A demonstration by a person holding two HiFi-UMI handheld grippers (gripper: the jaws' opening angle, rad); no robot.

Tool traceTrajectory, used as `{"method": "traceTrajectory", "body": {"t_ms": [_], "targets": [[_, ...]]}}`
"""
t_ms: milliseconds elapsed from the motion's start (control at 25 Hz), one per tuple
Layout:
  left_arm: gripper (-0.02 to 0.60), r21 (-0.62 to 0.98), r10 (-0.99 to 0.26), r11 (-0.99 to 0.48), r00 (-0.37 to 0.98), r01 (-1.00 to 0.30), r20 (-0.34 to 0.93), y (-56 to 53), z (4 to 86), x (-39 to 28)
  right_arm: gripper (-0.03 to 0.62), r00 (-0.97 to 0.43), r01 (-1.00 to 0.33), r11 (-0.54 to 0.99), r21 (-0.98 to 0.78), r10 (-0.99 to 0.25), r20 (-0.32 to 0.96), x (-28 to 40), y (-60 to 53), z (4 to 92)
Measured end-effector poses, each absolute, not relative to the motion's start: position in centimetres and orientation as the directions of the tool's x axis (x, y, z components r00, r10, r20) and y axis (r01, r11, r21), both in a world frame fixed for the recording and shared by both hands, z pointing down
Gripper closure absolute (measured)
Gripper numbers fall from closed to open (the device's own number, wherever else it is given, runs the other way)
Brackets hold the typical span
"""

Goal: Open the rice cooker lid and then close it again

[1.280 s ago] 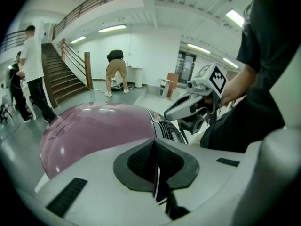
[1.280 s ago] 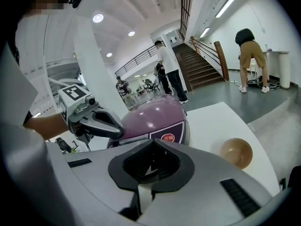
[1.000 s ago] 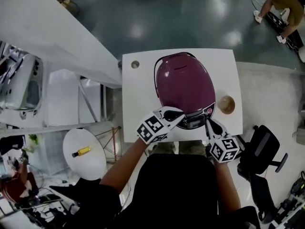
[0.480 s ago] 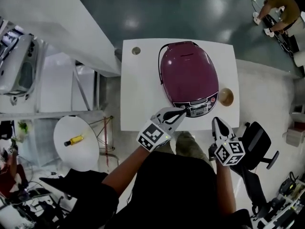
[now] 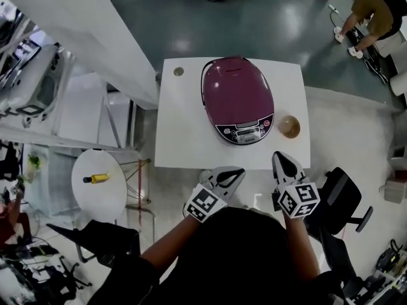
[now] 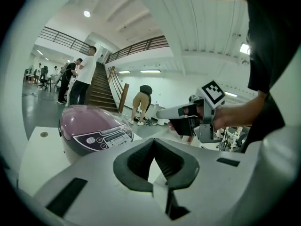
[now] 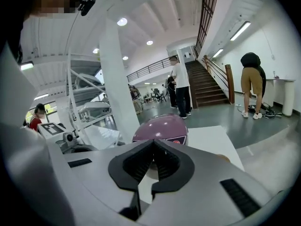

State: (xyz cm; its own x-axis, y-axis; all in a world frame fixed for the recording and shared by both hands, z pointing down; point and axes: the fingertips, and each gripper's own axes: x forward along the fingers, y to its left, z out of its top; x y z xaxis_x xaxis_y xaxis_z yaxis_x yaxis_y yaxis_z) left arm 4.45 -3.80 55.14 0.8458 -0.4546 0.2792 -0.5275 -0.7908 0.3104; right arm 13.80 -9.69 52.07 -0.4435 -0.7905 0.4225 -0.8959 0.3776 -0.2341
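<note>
Change since a second ago: both grippers are now hanging clear of the rice cooker point(image 5: 236, 97), on the person's side of it; earlier the left tips were lying at its front panel and the right ones just beside its front right corner.
Rice cooker: maroon and domed, it is standing on the white table point(image 5: 181, 132) with its lid lying down shut and its control panel point(image 5: 245, 132) facing the person.
Left gripper point(image 5: 239, 170): it is hovering short of the table edge nearest the person, to the cooker's front left and well apart from it, angling its tips toward the panel. Its jaws are pressing together with nothing between them.
Left arm: the bare forearm is reaching forward from the torso, with the marker cube turning up toward the head view.
Right gripper point(image 5: 278, 155): it is hovering short of the same table edge, to the cooker's front right and apart from it. Its jaws are meeting, clenched on nothing.
Right arm: the forearm is extending straight ahead beside the left one, its marker cube also facing up.
Tan bowl point(image 5: 289, 126): it is sitting on the table just beside the cooker's front right.
Small disc point(image 5: 179, 71): it is lying near the table corner at the cooker's rear left.
Background: people are standing near a staircase beyond the cooker.
</note>
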Motion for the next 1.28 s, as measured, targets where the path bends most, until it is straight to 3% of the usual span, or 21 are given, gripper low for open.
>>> {"method": "traceTrajectory", "body": {"t_ms": [280,640,1040,1280], "targets": [[0.578,0.232,-0.527,-0.773,0.801,-0.59,0.283,2.1,53.4,7.6,0.595,-0.448,-0.893,0.39,-0.225,-0.82,0.356,20.1,-3.0,50.2],[0.578,0.175,-0.726,-0.624,0.648,-0.761,0.23,8.3,51.1,9.3,0.595,-0.447,-0.894,0.401,-0.2,-0.827,0.34,26.4,5.7,50.5],[0.577,0.155,-0.811,-0.5,0.524,-0.852,0.26,14.8,50.6,9.1,0.595,-0.427,-0.903,0.389,-0.18,-0.852,0.301,32.0,11.5,49.9],[0.577,0.15,-0.83,-0.481,0.504,-0.864,0.238,14.8,49.9,8.3,0.595,-0.433,-0.901,0.402,-0.165,-0.863,0.261,32.0,12.0,48.1]]}}
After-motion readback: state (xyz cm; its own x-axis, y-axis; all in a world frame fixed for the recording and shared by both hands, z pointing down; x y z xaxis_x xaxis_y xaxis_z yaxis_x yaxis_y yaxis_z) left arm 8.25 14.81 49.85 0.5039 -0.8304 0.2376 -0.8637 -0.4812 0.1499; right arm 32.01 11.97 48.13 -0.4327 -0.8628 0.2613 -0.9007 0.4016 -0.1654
